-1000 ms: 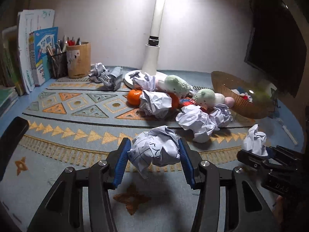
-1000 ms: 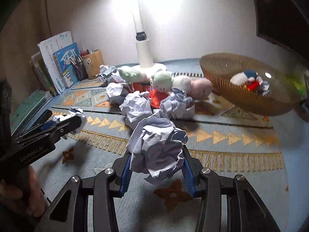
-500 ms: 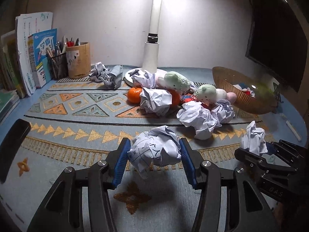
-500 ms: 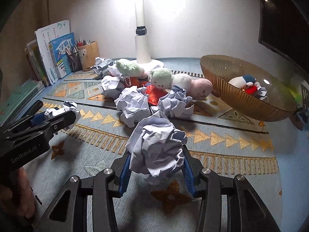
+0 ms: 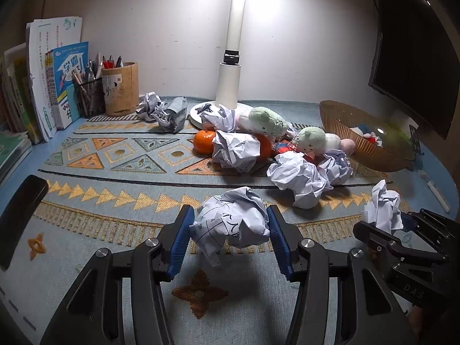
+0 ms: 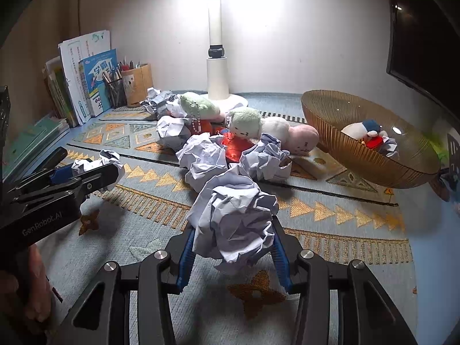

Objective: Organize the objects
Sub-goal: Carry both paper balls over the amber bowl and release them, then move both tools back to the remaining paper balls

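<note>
My left gripper (image 5: 228, 227) is shut on a crumpled paper ball with printed lines (image 5: 233, 221) and holds it above the patterned mat (image 5: 115, 201). My right gripper (image 6: 233, 238) is shut on a larger crumpled white paper ball (image 6: 233, 215), also above the mat. Each gripper shows in the other's view, the right one (image 5: 402, 238) with its paper (image 5: 382, 207), the left one (image 6: 86, 172) with its paper (image 6: 97, 161). Several more paper balls (image 5: 299, 175), plush toys (image 5: 267, 120) and an orange (image 5: 204, 142) lie in a pile in the middle of the mat.
A gold wire bowl (image 6: 365, 152) with small toys stands at the right. A white lamp (image 5: 230, 86) stands at the back. Books (image 5: 66, 80) and pen holders (image 5: 119, 89) stand at the back left. A dark monitor (image 5: 414, 43) hangs at the right.
Both grippers, each still holding its paper ball, have drawn back a little from the pile and risen slightly. The pile has not moved.
</note>
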The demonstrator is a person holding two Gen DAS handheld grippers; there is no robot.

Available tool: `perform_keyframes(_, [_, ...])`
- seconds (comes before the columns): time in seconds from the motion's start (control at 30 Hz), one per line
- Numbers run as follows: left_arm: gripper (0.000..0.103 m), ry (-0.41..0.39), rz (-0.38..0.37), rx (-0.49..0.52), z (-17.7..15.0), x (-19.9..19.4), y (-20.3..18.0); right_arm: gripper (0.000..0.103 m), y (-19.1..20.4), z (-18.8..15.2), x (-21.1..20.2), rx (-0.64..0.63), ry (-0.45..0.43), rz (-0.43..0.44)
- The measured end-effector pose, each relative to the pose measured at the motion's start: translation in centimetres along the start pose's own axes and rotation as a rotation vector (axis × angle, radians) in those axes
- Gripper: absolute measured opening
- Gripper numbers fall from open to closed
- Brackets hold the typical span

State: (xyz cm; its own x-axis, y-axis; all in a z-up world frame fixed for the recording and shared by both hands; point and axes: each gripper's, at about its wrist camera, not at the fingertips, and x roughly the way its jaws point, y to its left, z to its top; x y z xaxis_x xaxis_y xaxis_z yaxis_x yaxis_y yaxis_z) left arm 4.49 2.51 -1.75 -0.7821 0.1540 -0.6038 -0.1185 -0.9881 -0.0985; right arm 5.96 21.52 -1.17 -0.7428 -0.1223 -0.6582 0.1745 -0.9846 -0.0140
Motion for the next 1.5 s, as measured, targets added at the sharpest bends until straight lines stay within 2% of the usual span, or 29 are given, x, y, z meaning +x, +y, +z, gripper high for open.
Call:
perform_keyframes(0.2, [0.050, -0.017, 0.017, 0.084, -0.1, -0.4, -1.8, 0.045, -0.4, 0.0, -0.8, 0.027, -0.040, -0.005])
perform_keyframes(0.3, [0.050, 0.001, -0.065, 0.089, 0.4, -0.8, -3.3, 0.045, -1.3, -0.1, -2.2, 0.073, -0.093, 0.009])
perform_keyframes(0.4, [0.050, -0.031, -0.119, 0.112, 2.4, -1.8, -5.4, 0.045, -4.1, 0.6, -4.1, 0.178, -0.129, 0.033])
perform_keyframes(0.6, [0.050, -0.080, -0.298, 0.122, 8.9, -1.1, -11.0, 0.045, -11.9, 4.7, -9.7, 0.324, -0.254, -0.081])
perform_keyframes(0.67, [0.050, -0.078, -0.346, 0.132, 10.7, 0.4, -13.4, 0.045, -13.8, 6.0, -9.9, 0.346, -0.256, -0.114])
perform_keyframes(0.77, [0.050, -0.060, -0.374, 0.147, 12.6, 3.2, -16.5, 0.045, -16.0, 7.5, -8.6, 0.363, -0.214, -0.143])
perform_keyframes(0.83, [0.056, -0.054, -0.400, 0.152, 13.4, 5.0, -17.8, 0.048, -17.2, 8.1, -7.2, 0.371, -0.178, -0.172])
perform_keyframes(0.87, [0.070, -0.057, -0.408, 0.149, 13.7, 5.7, -18.1, 0.050, -17.7, 8.4, -6.4, 0.371, -0.163, -0.172])
perform_keyframes(0.9, [0.090, -0.048, -0.402, 0.142, 13.9, 6.5, -18.3, 0.059, -18.3, 8.5, -5.7, 0.370, -0.144, -0.162])
perform_keyframes(0.93, [0.096, -0.039, -0.386, 0.132, 14.2, 7.0, -18.4, 0.065, -18.9, 8.6, -4.9, 0.377, -0.122, -0.166])
perform_keyframes(0.97, [0.099, -0.036, -0.380, 0.122, 14.2, 7.3, -18.2, 0.067, -19.6, 8.4, -4.4, 0.390, -0.101, -0.175])
perform_keyframes(1.1, [0.099, -0.041, -0.363, 0.092, 13.5, 5.9, -15.6, 0.067, -20.9, 6.8, -4.7, 0.455, -0.091, -0.155])
perform_keyframes(1.2, [0.100, -0.067, -0.310, 0.073, 11.8, 2.9, -12.3, 0.067, -19.4, 6.0, -6.0, 0.454, -0.107, -0.121])
perform_keyframes(1.37, [0.102, -0.079, -0.162, 0.021, 7.2, -1.2, -5.9, 0.069, -13.2, 4.6, -6.1, 0.406, -0.095, 0.011])
perform_keyframes(1.43, [0.102, -0.066, -0.098, -0.001, 5.1, -2.0, -3.4, 0.072, -9.9, 3.7, -4.8, 0.364, -0.065, 0.054])
perform_keyframes(1.5, [0.102, -0.031, -0.073, -0.026, 3.2, -1.6, -1.3, 0.072, -6.8, 2.8, -2.8, 0.303, -0.033, 0.071])
